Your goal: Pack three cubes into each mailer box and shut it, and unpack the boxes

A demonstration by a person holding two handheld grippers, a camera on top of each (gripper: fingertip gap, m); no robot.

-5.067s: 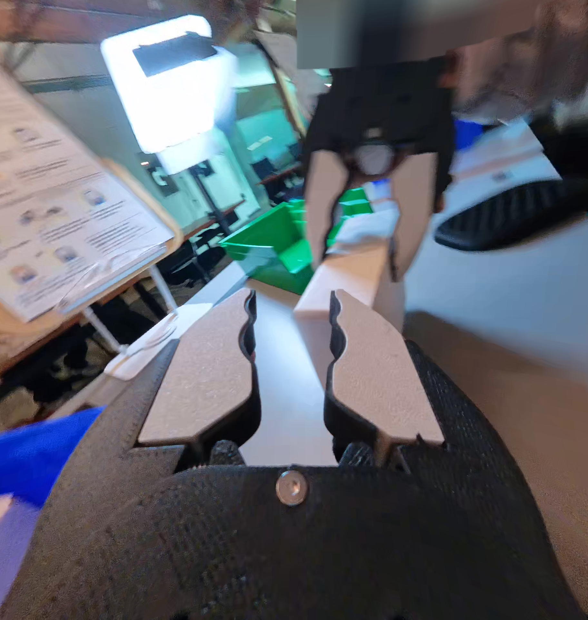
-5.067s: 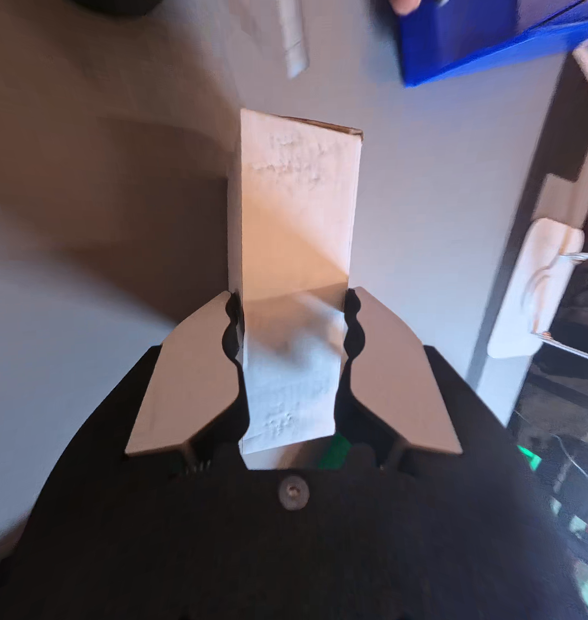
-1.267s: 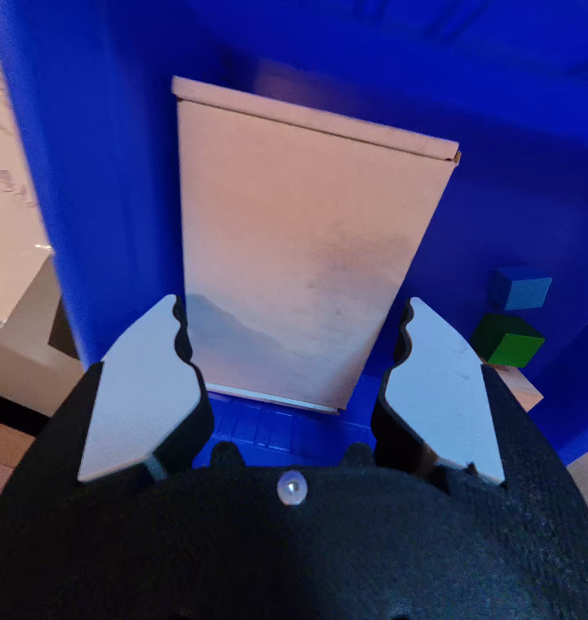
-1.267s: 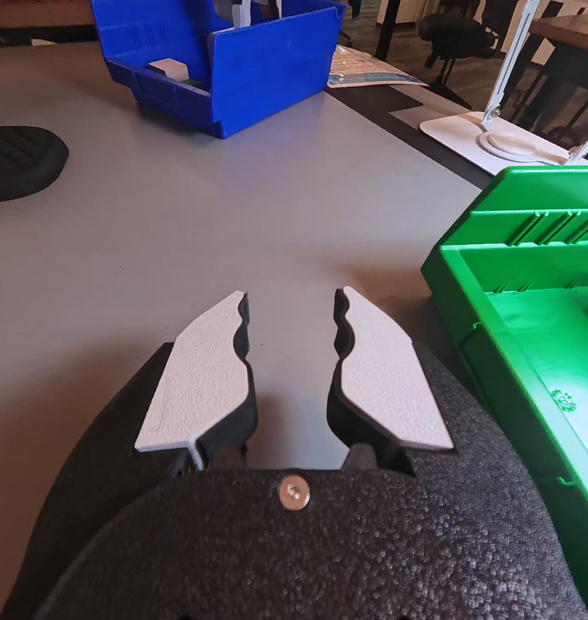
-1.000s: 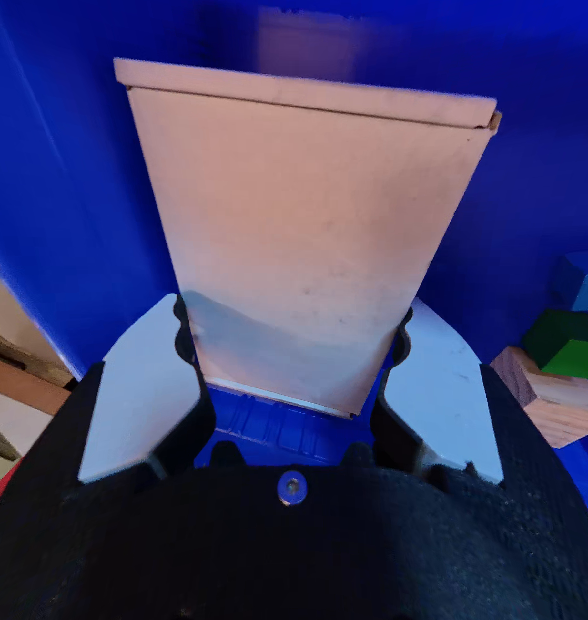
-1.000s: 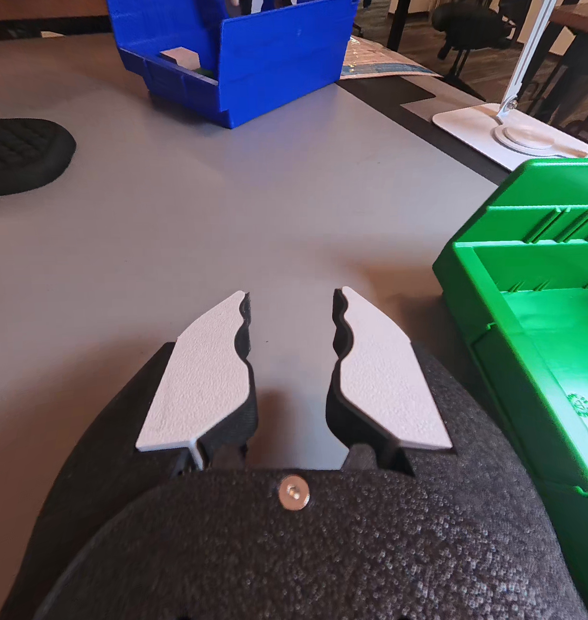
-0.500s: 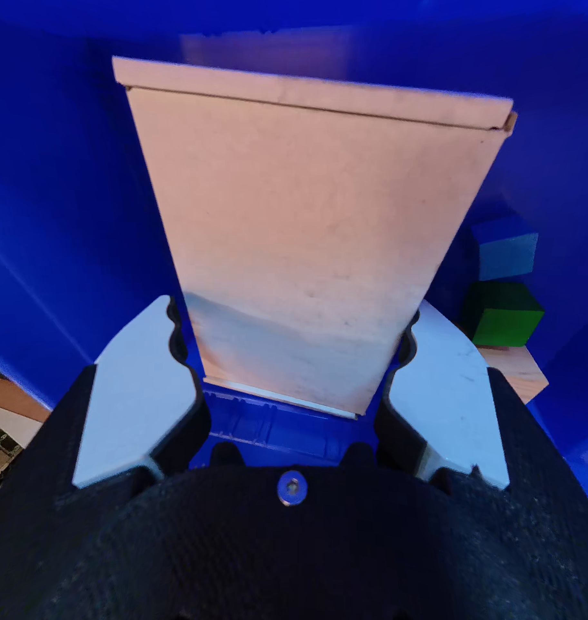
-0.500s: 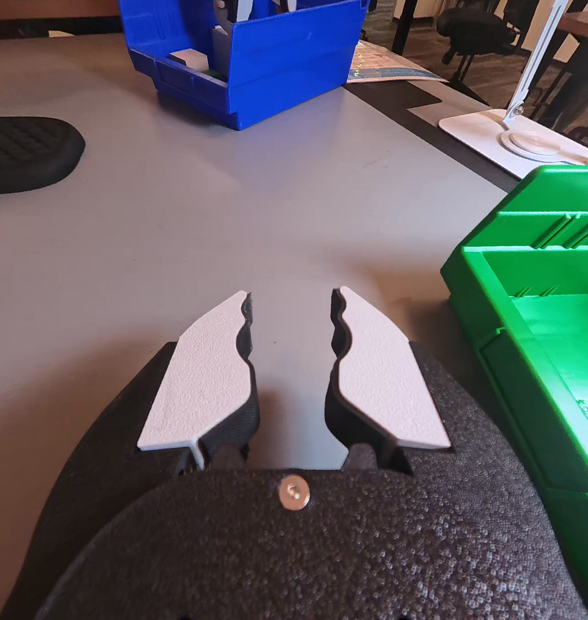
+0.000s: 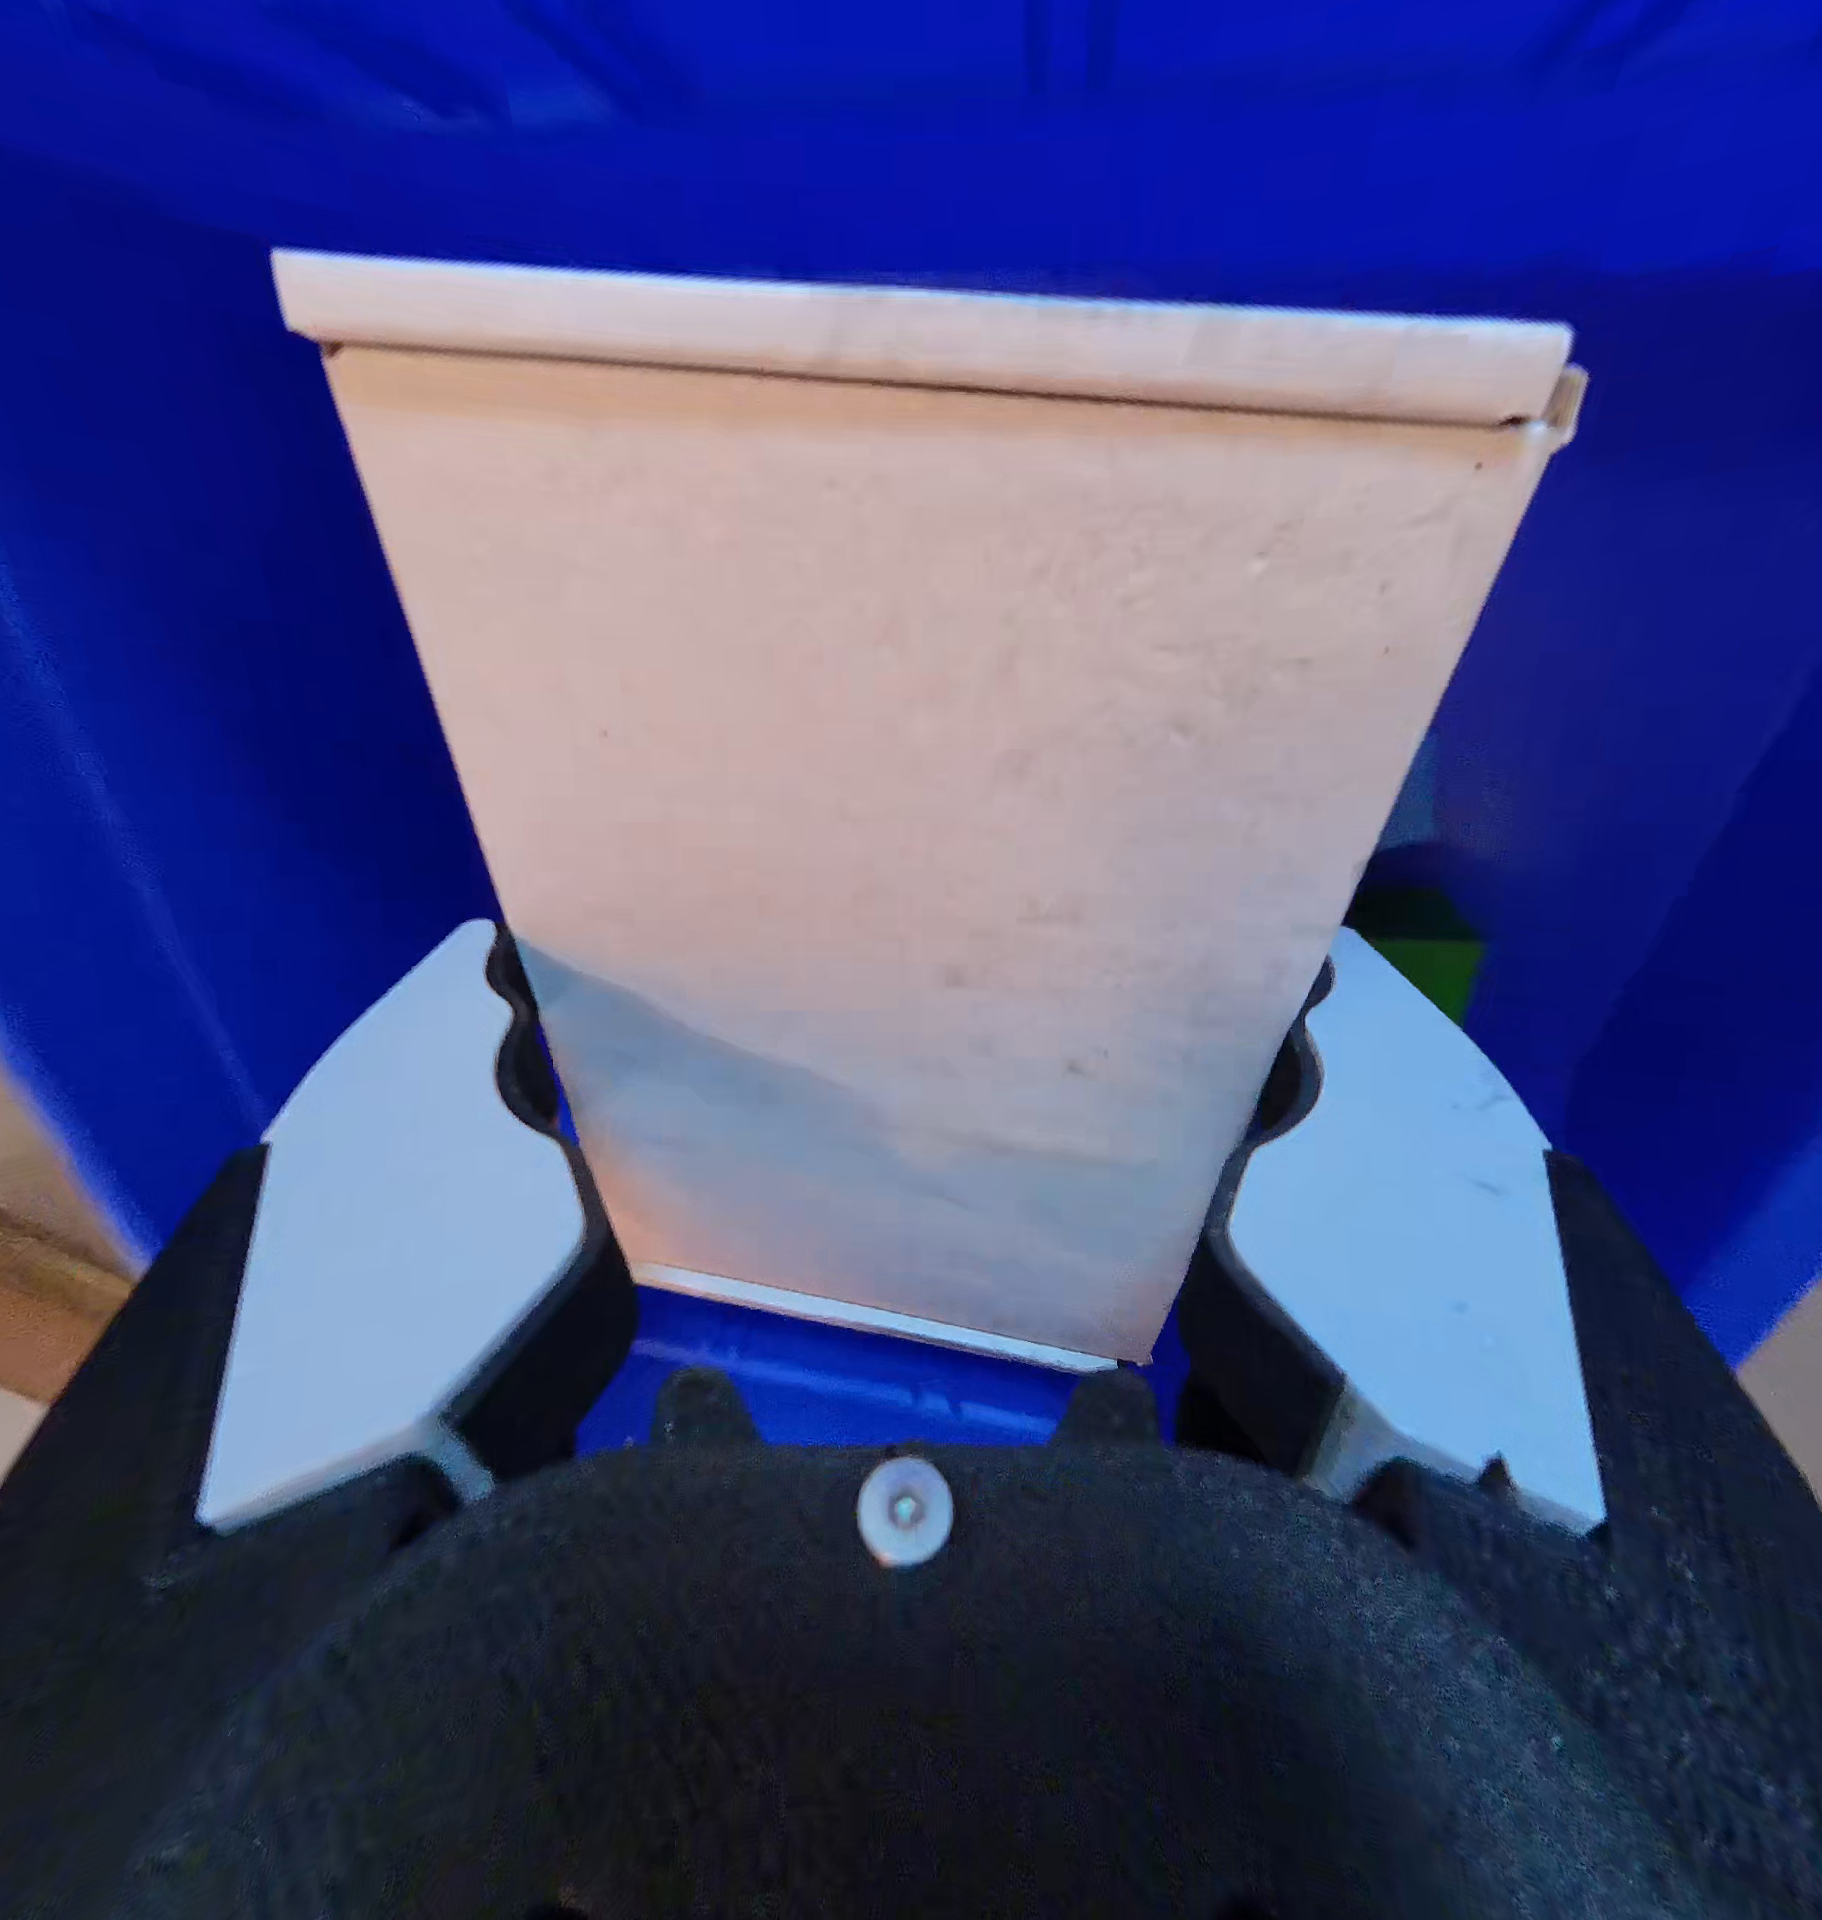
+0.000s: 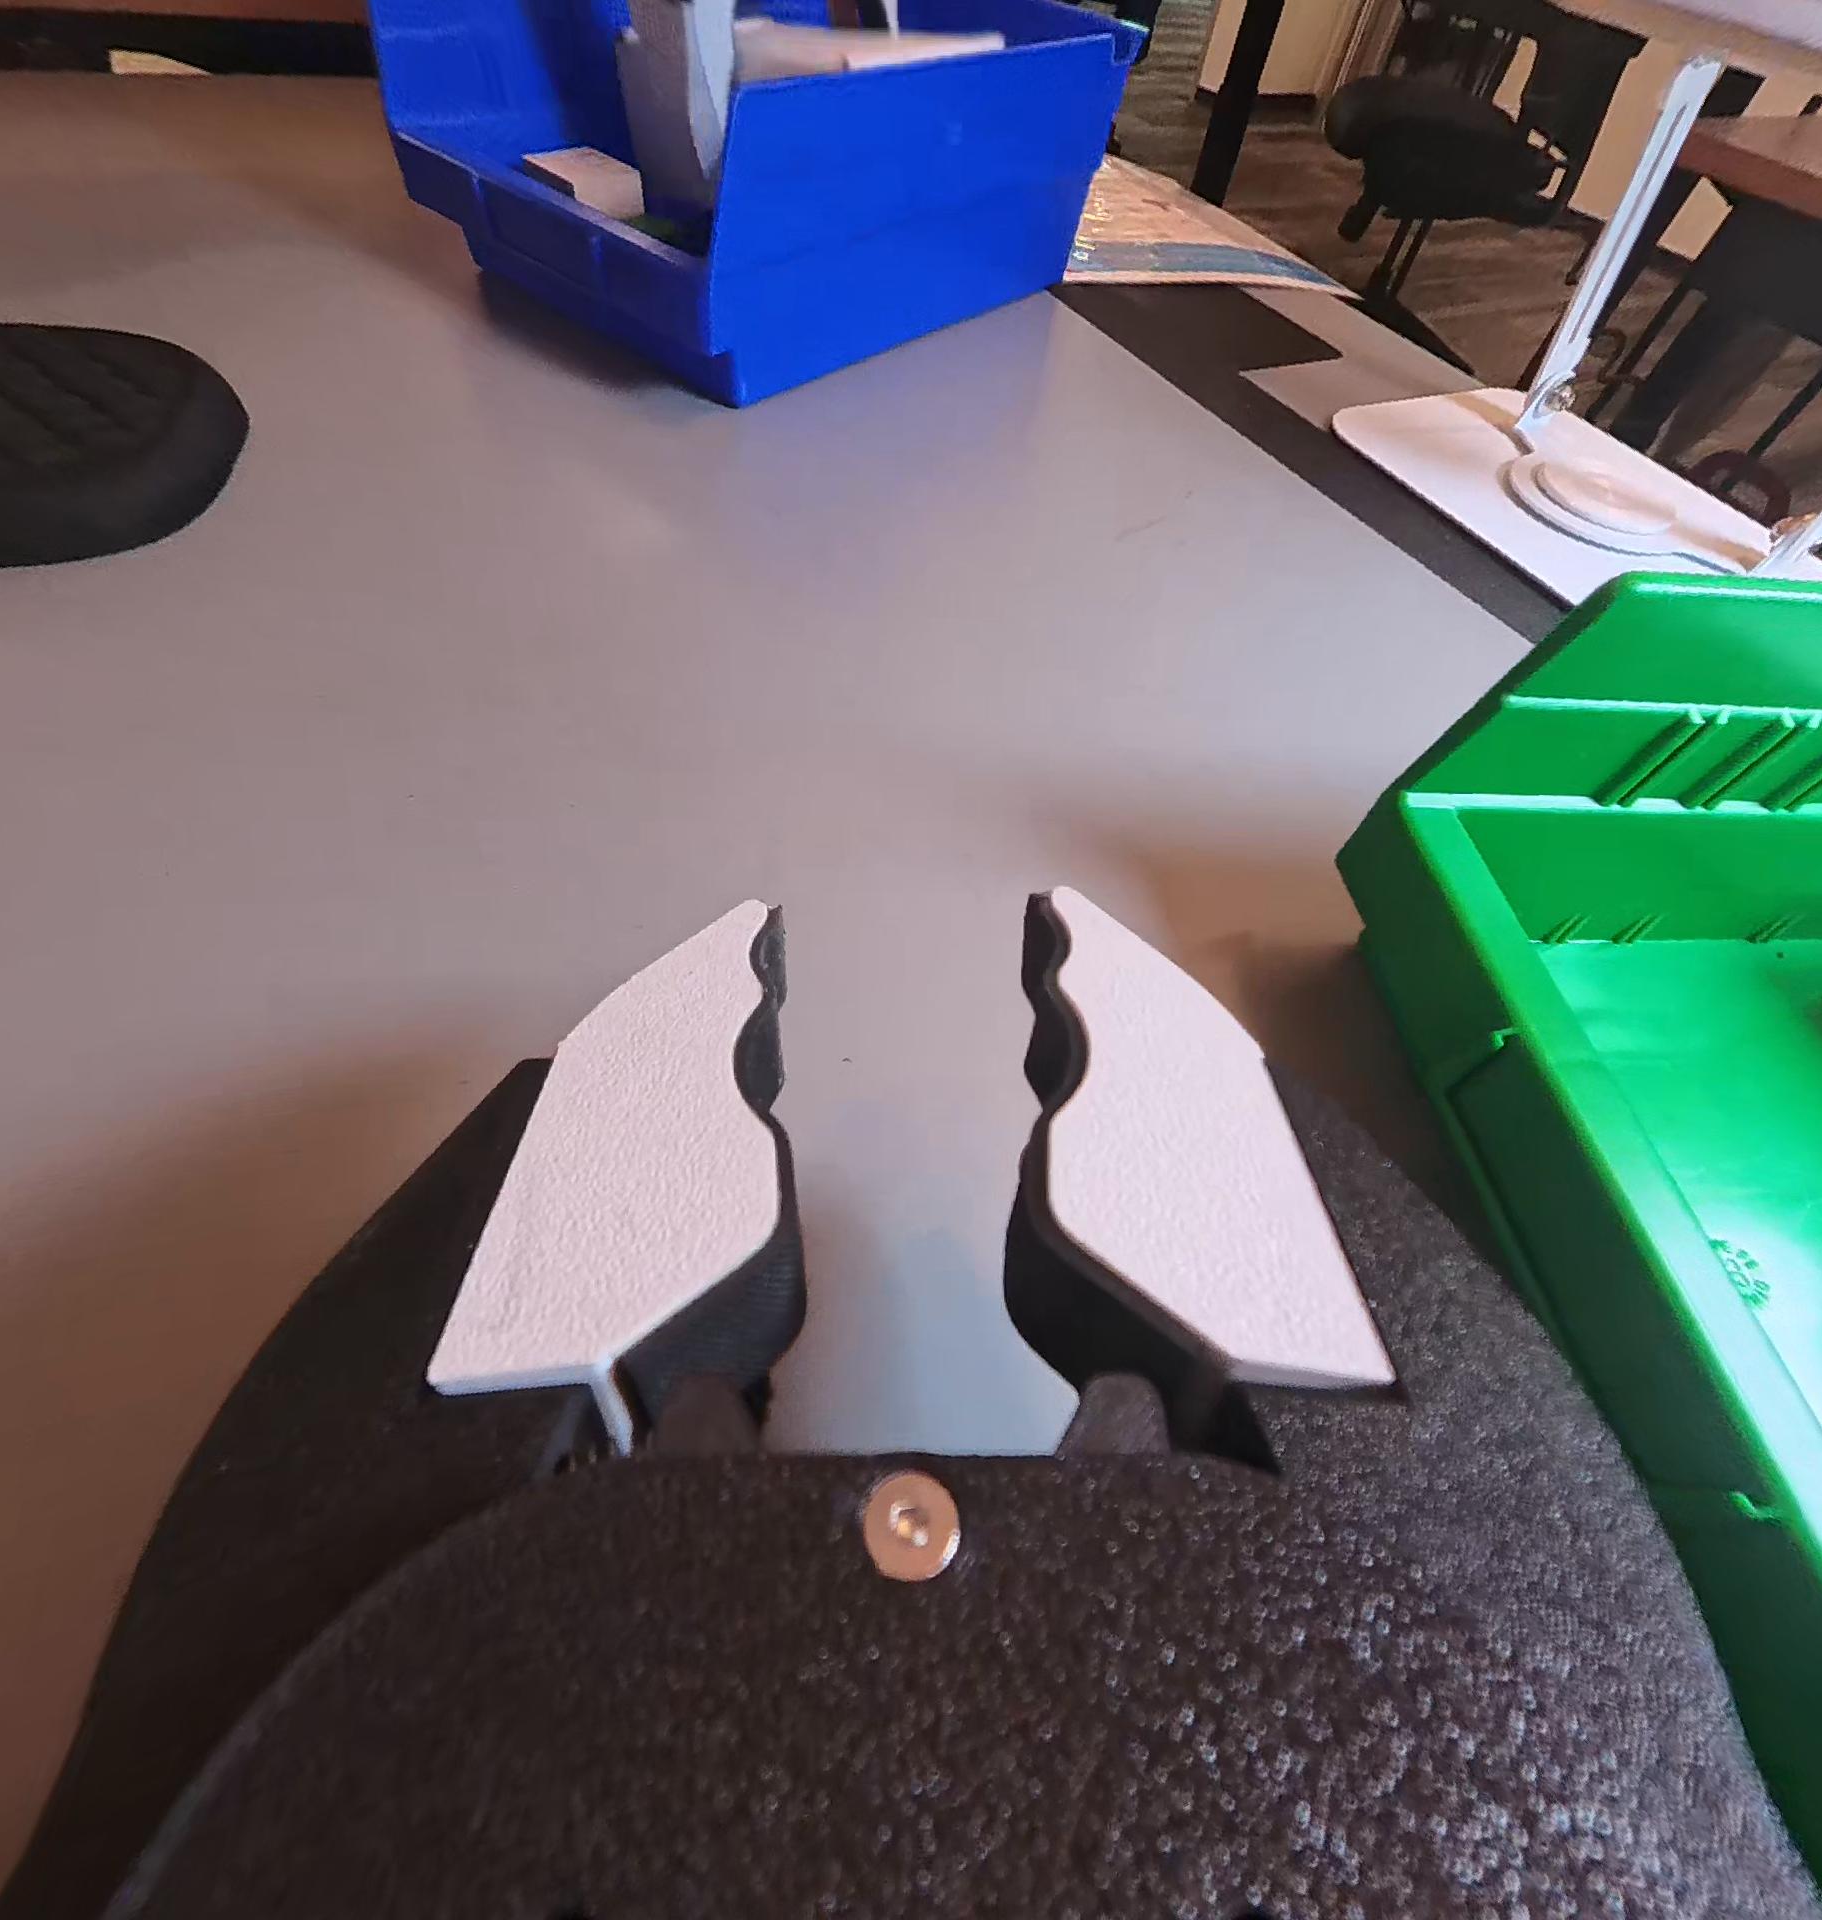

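Observation:
My left gripper [image 9: 912,935] is shut on a white mailer box [image 9: 917,675], gripping its near end by both sides. The box looks closed and is held inside the blue bin [image 9: 159,520]. A green cube [image 9: 1426,956] peeks out behind the right finger. In the right wrist view the blue bin [image 10: 886,208] stands at the far side of the grey table [image 10: 574,675], with the held box [image 10: 673,114] upright in it. My right gripper [image 10: 902,914] is open and empty, low over the table.
A green bin [image 10: 1613,1039] stands just right of my right gripper. A black pad [image 10: 65,436] lies at the far left. A white lamp base [image 10: 1509,468] sits past the table's right edge. Another white box [image 10: 574,171] lies in the blue bin. Spacing between my two grippers at the tips: around 50 cm.
The left gripper has shifted with the box, so the blue and wooden cubes are gone from view. In the right wrist view the blue bin looks nearer and the held box stands up in it.

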